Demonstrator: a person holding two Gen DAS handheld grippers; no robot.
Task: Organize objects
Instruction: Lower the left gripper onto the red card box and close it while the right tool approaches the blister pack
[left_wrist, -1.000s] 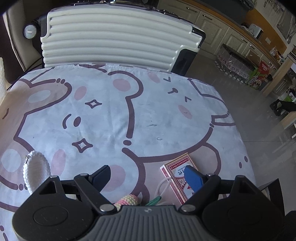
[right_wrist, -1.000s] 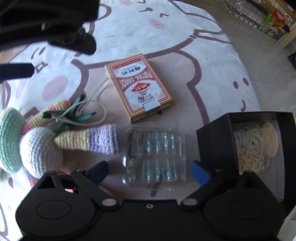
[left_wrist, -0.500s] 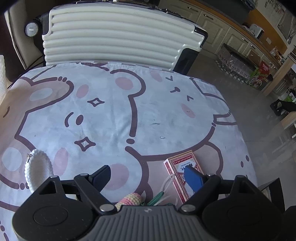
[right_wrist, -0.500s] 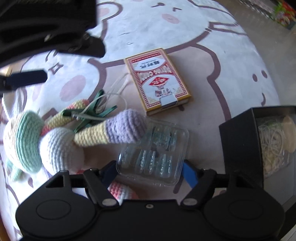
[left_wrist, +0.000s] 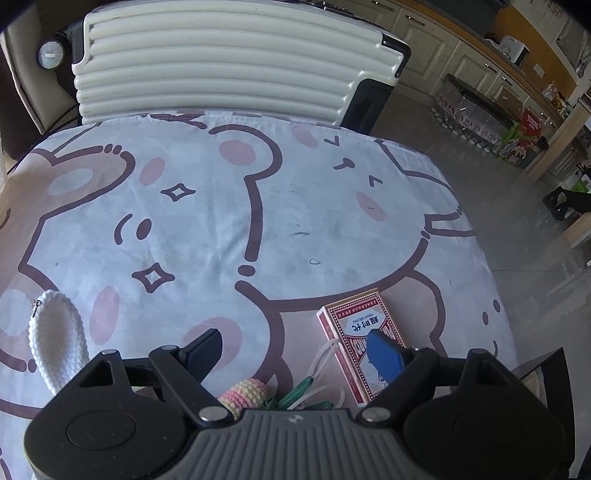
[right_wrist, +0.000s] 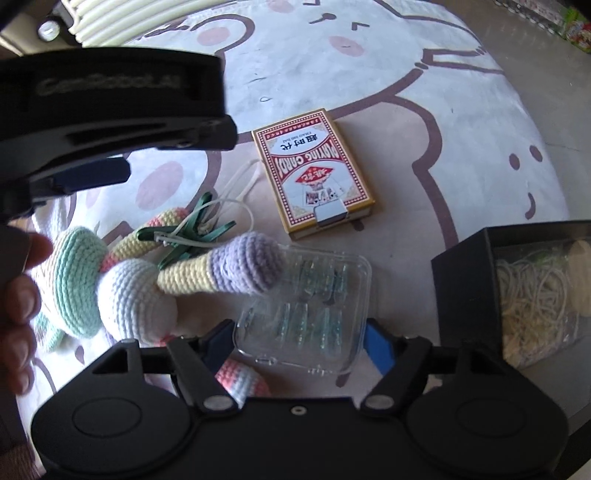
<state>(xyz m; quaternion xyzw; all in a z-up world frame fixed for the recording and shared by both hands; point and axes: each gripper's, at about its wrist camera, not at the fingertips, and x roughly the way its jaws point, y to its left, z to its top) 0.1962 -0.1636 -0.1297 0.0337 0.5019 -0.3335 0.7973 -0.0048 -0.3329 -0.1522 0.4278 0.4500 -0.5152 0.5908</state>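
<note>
My right gripper (right_wrist: 301, 341) is shut on a clear plastic case (right_wrist: 306, 306) of small green pieces and holds it tilted above the cloth. A crocheted pastel toy (right_wrist: 147, 280) lies left of it, its purple-tipped limb over the case. A red card box (right_wrist: 312, 170) lies beyond; it also shows in the left wrist view (left_wrist: 364, 332). A black open box (right_wrist: 517, 280) with rubber bands sits at the right. My left gripper (left_wrist: 295, 350) is open and empty above the cloth, near the card box.
A bear-print cloth (left_wrist: 207, 221) covers the table. A cream ribbed suitcase (left_wrist: 221, 62) stands behind the far edge. A white crocheted piece (left_wrist: 57, 339) lies at the left. Green clips and white cord (right_wrist: 195, 229) lie by the toy.
My right gripper has closed on the clear case and lifted it, tilting it. The left gripper drew back slightly, with no change in its jaws.
</note>
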